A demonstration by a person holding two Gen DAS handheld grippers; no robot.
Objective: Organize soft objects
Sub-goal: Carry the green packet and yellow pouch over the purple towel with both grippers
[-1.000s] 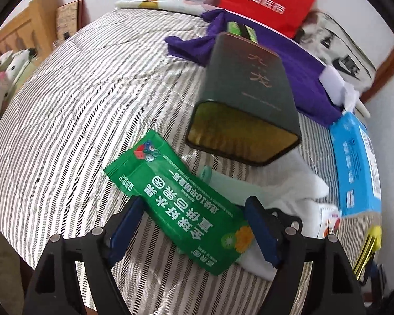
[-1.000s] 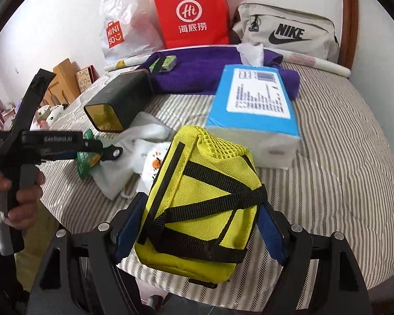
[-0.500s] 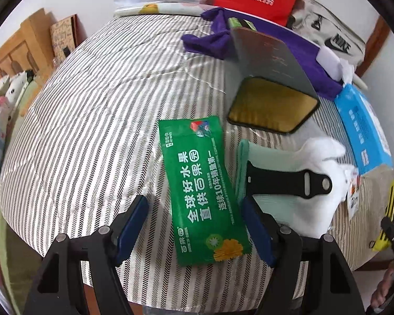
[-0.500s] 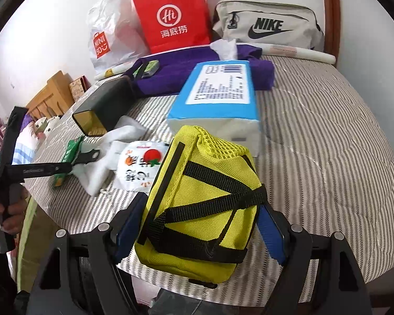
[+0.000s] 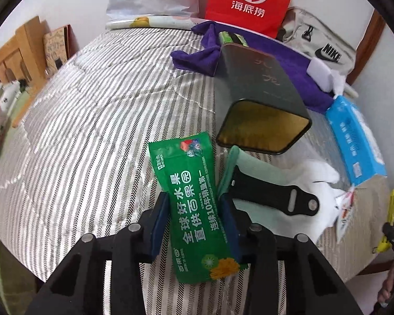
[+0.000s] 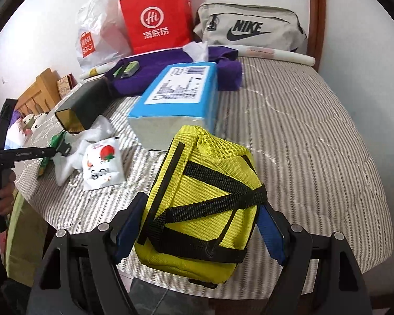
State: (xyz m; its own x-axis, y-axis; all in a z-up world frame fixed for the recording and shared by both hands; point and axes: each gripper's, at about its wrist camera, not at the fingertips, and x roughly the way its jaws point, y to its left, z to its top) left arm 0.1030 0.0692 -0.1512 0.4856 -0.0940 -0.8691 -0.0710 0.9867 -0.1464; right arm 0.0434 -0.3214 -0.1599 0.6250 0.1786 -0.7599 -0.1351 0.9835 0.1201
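A yellow mesh pouch (image 6: 199, 210) with black straps is clamped between the blue pads of the right gripper (image 6: 199, 225) at the near edge of a striped bed (image 6: 315, 144). Just beyond it a blue tissue pack (image 6: 178, 97) is seen lying flat. To the left a small white packet with a tomato print (image 6: 102, 165) is laid beside a crumpled white cloth (image 6: 92, 134), with a dark tin (image 6: 84, 107) farther back. A purple towel (image 6: 170, 65) is spread at the far side, backed by a red paper bag (image 6: 157, 18), a white plastic bag (image 6: 97, 39) and a grey sports bag (image 6: 249, 29). At far left the left gripper (image 6: 61, 145) is closed on a green packet (image 6: 50, 152), gripped by a hand (image 6: 2, 191).
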